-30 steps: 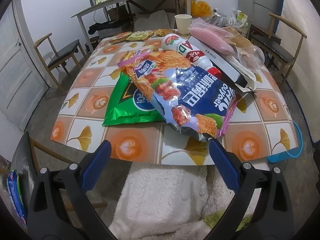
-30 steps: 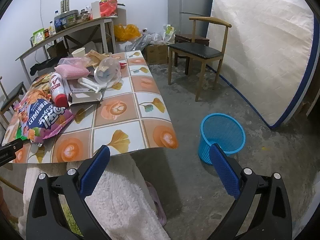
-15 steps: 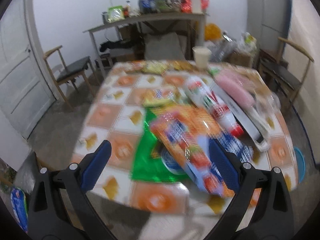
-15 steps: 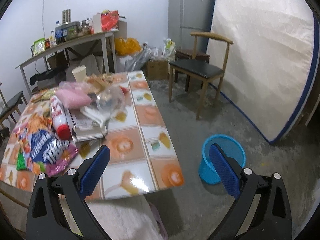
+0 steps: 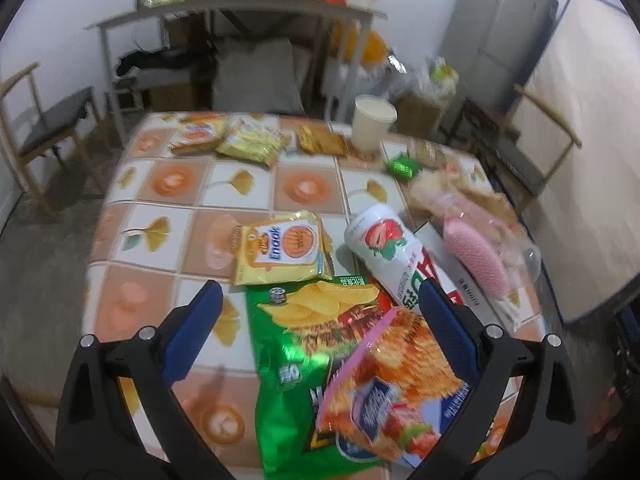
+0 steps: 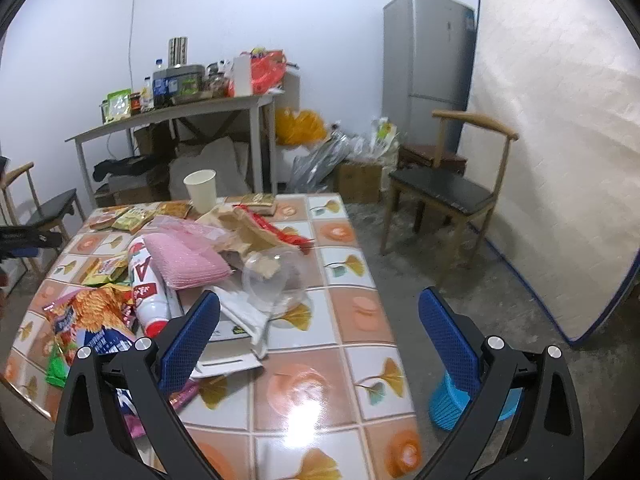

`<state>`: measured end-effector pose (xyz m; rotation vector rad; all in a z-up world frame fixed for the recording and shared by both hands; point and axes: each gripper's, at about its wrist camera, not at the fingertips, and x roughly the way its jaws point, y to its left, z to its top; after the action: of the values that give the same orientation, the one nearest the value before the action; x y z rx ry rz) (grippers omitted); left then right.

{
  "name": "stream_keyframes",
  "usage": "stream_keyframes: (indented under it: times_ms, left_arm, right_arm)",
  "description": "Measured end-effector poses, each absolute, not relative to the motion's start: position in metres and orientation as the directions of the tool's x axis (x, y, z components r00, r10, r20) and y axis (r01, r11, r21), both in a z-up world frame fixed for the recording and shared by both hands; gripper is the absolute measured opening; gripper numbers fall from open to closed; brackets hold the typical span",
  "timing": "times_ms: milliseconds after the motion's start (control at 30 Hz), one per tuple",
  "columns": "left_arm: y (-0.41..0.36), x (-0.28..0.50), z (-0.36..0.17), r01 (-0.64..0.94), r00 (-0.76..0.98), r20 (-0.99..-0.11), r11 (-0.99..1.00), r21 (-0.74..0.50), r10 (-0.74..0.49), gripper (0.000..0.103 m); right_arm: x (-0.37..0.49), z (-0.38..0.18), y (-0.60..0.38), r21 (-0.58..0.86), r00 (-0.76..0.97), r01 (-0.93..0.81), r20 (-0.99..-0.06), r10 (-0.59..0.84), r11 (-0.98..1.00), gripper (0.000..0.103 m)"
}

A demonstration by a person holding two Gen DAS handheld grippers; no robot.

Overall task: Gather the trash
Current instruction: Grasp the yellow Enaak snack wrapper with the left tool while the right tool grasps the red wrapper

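Observation:
Trash litters the tiled table (image 5: 172, 180). My left gripper (image 5: 318, 300) hangs open above a green chip bag (image 5: 304, 332), with an orange and blue snack bag (image 5: 396, 396) lying over the bag's right side. A yellow snack packet (image 5: 282, 248) and a white strawberry bottle (image 5: 390, 250) lie just beyond. A paper cup (image 5: 374, 128) stands at the far edge. My right gripper (image 6: 320, 312) is open over the table's right half (image 6: 304, 392), near a clear plastic lid (image 6: 276, 280) and a pink packet (image 6: 188, 260). The blue waste basket (image 6: 448, 404) stands on the floor at the right.
Small wrappers (image 5: 248, 140) lie along the table's far edge. A wooden chair (image 6: 444, 192) and a mattress (image 6: 560, 160) stand to the right, a fridge (image 6: 424, 68) behind. A cluttered side table (image 6: 176, 116) fills the back wall. Another chair (image 5: 44, 124) is at left.
Both grippers have risen and moved forward over the table; the views now look down on the trash from higher up. Both stay open and hold nothing.

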<state>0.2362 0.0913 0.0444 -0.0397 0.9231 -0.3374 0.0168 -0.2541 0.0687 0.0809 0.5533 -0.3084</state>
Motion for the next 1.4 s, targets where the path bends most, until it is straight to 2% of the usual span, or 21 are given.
stream_keyframes:
  times_ms: [167, 367, 533, 567, 633, 733, 867, 1000, 1167, 1267, 1400]
  left_arm:
    - [0.079, 0.286, 0.009, 0.264, 0.465, -0.855, 0.958, -0.112, -0.228, 0.094]
    - [0.065, 0.322, -0.021, 0.326, 0.403, -0.902, 0.945, -0.019, -0.157, 0.094]
    - [0.061, 0.340, -0.040, 0.354, 0.348, -0.926, 0.935, -0.012, -0.144, 0.093]
    - [0.060, 0.342, -0.042, 0.358, 0.344, -0.928, 0.933, -0.009, -0.141, 0.090]
    - [0.060, 0.345, -0.047, 0.365, 0.318, -0.938, 0.931, -0.011, -0.136, 0.074]
    - [0.062, 0.349, -0.055, 0.354, 0.284, -0.949, 0.935, -0.028, -0.137, 0.065]
    - [0.060, 0.350, -0.055, 0.364, 0.294, -0.946, 0.931, -0.021, -0.136, 0.059]
    - [0.059, 0.349, -0.054, 0.375, 0.303, -0.942, 0.927, -0.023, -0.146, 0.048]
    - [0.059, 0.350, -0.052, 0.377, 0.311, -0.935, 0.925, -0.044, -0.171, 0.031]
    - [0.063, 0.352, -0.050, 0.367, 0.313, -0.930, 0.928, -0.066, -0.190, 0.023]
    - [0.069, 0.355, -0.046, 0.342, 0.326, -0.925, 0.937, -0.075, -0.193, 0.014]
  right_arm:
    - [0.048, 0.066, -0.265, 0.083, 0.791, 0.269, -0.588, -0.171, 0.959, 0.097]
    - [0.088, 0.073, -0.290, 0.200, 0.809, 0.193, -0.586, -0.040, 0.960, 0.097]
    - [0.131, 0.074, -0.313, 0.337, 0.792, 0.092, -0.595, 0.136, 0.937, 0.097]
    - [0.141, 0.073, -0.320, 0.371, 0.780, 0.079, -0.601, 0.175, 0.925, 0.097]
    - [0.157, 0.071, -0.330, 0.424, 0.757, 0.049, -0.606, 0.244, 0.904, 0.096]
    - [0.184, 0.067, -0.343, 0.489, 0.726, 0.033, -0.611, 0.315, 0.872, 0.092]
    - [0.221, 0.058, -0.363, 0.565, 0.689, 0.045, -0.615, 0.384, 0.824, 0.090]
    - [0.256, 0.030, -0.385, 0.617, 0.601, 0.138, -0.674, 0.430, 0.774, 0.080]
    - [0.274, -0.018, -0.407, 0.745, 0.499, 0.288, -0.653, 0.570, 0.602, 0.072]
    - [0.277, -0.038, -0.414, 0.770, 0.469, 0.345, -0.637, 0.612, 0.537, 0.071]
    - [0.287, -0.068, -0.420, 0.775, 0.426, 0.432, -0.627, 0.652, 0.462, 0.061]
